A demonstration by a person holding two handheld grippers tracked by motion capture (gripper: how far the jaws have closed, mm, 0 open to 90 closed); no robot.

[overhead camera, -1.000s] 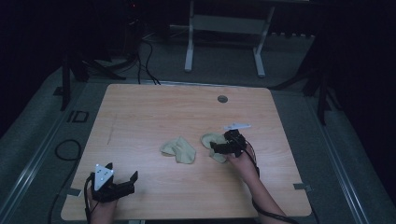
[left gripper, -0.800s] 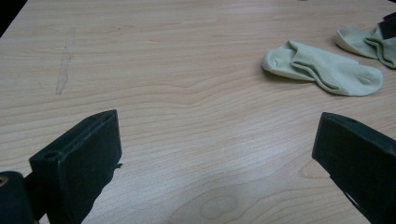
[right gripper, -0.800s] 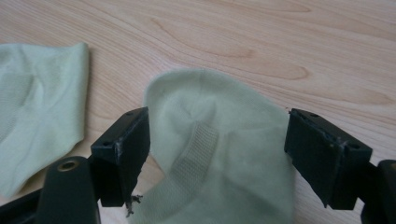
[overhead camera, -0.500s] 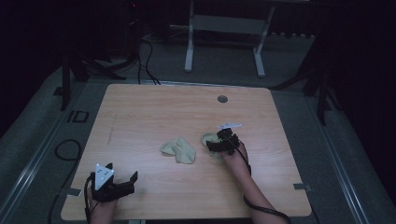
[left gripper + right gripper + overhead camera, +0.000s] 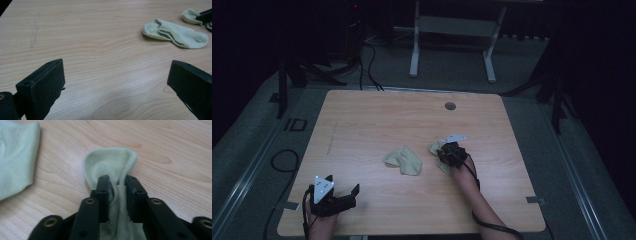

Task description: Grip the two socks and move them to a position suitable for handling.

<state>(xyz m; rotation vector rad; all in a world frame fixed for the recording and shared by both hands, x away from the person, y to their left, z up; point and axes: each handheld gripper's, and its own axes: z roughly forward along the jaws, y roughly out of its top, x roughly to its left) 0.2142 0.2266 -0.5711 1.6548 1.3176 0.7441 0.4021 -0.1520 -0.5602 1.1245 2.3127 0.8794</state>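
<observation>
Wooden table centre frame — no legible writing. Right gripper, jaws just closing, pinches pale green sock; left gripper stands wide, holding nothing — lower left.

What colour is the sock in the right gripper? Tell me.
Pale green sock; right gripper view.

R gripper right of ctr, down on pale green sock, jaws just closing. 2nd sock near ctr. L gripper lower left, on table.
</observation>
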